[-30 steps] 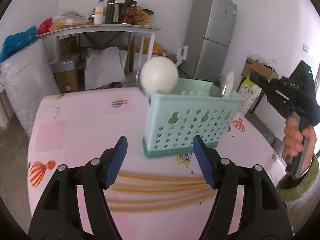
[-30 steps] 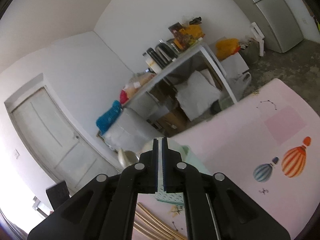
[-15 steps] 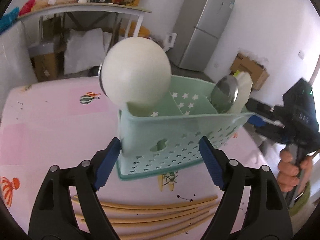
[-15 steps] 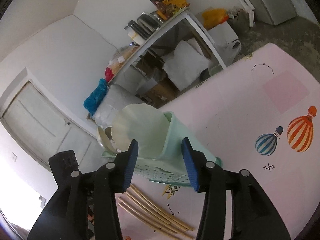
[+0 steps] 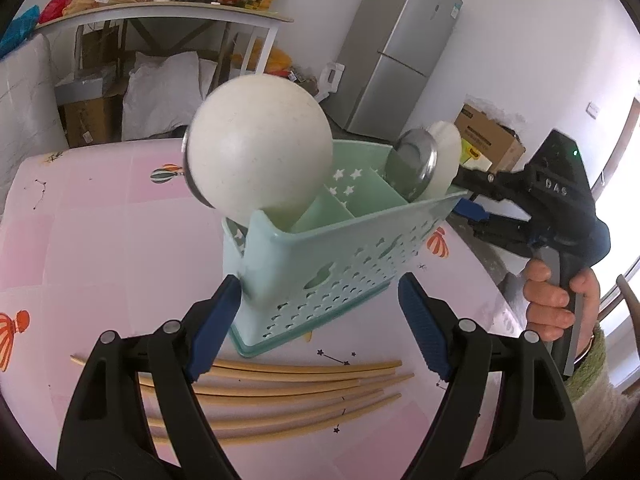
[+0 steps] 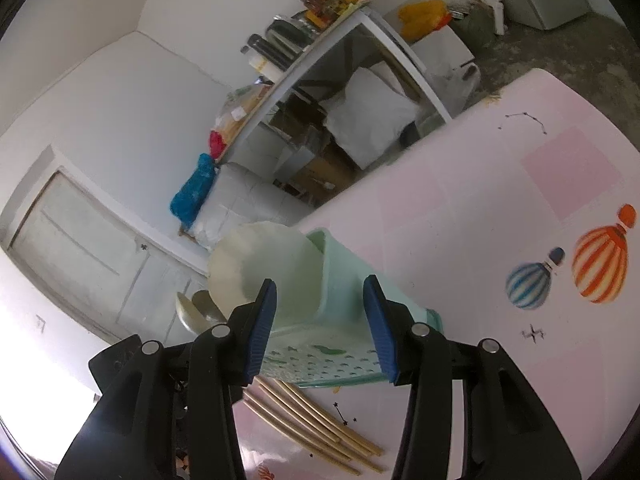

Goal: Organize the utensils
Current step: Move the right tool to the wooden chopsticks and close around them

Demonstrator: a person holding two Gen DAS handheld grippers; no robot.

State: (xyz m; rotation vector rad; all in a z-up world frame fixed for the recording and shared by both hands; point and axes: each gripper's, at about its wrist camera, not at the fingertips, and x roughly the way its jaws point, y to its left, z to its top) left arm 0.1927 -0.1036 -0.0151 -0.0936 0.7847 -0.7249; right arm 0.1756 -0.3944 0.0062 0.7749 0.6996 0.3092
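On a pink balloon-print surface (image 5: 100,240), your open left gripper (image 5: 320,320) and open right gripper (image 6: 320,328) flank the caddy (image 5: 340,256); leave it and take the chopsticks (image 5: 280,392) singly.

You're working in bright daylight from a blown-out window (image 5: 624,264) at the right; both fisheye views bend hard toward dark corners, and the nearby white ladle (image 5: 260,152) looks slightly soft.
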